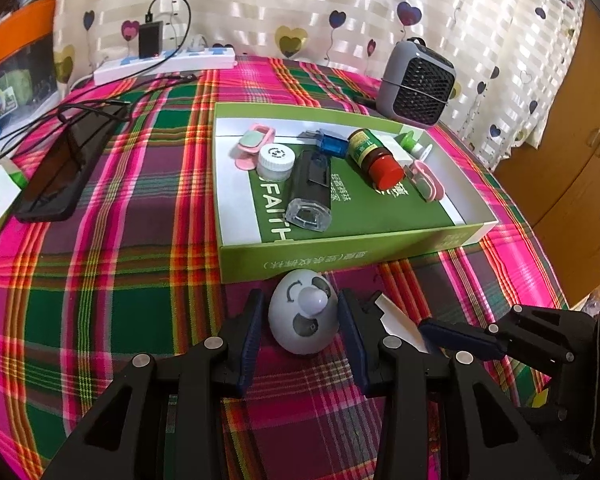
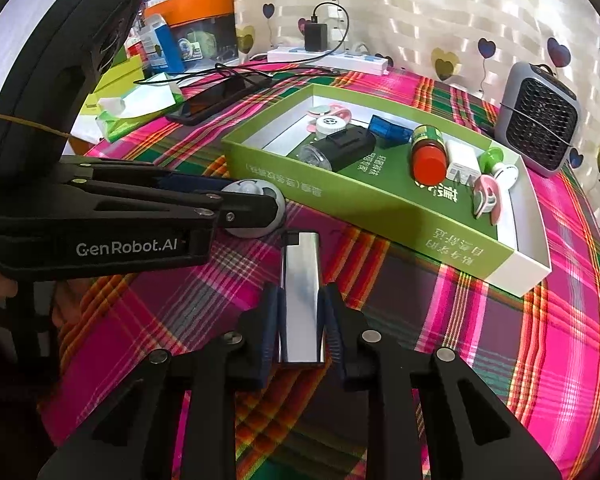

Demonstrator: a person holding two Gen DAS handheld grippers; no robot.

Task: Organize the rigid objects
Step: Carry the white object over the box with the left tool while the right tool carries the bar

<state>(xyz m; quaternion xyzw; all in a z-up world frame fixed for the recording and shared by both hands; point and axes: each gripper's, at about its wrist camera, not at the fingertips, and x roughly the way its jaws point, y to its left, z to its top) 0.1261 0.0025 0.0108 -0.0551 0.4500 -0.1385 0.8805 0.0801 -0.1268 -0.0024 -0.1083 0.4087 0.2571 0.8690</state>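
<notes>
On the plaid tablecloth, just in front of the green box point(image 1: 340, 258), lies a white egg-shaped gadget point(image 1: 304, 316). My left gripper point(image 1: 303, 314) is shut on it, a pad against each side. From the right wrist view the same gripper point(image 2: 260, 210) comes in from the left, with the gadget point(image 2: 247, 187) at its tips. My right gripper point(image 2: 300, 304) is shut on a silver rectangular lighter point(image 2: 300, 292) that lies lengthwise between the pads, near the green box point(image 2: 340, 208). In the box lie a red-capped bottle point(image 1: 376, 156), a black device point(image 1: 310, 192) and a white jar point(image 1: 275, 160).
A grey fan heater point(image 1: 418, 84) stands behind the box at the right. A black phone point(image 1: 68, 172) with cables lies at the left, and a white power strip point(image 1: 164, 64) runs along the curtain. A tissue pack point(image 2: 140, 108) and boxes crowd the far left. A wooden cabinet point(image 1: 560, 140) stands to the right.
</notes>
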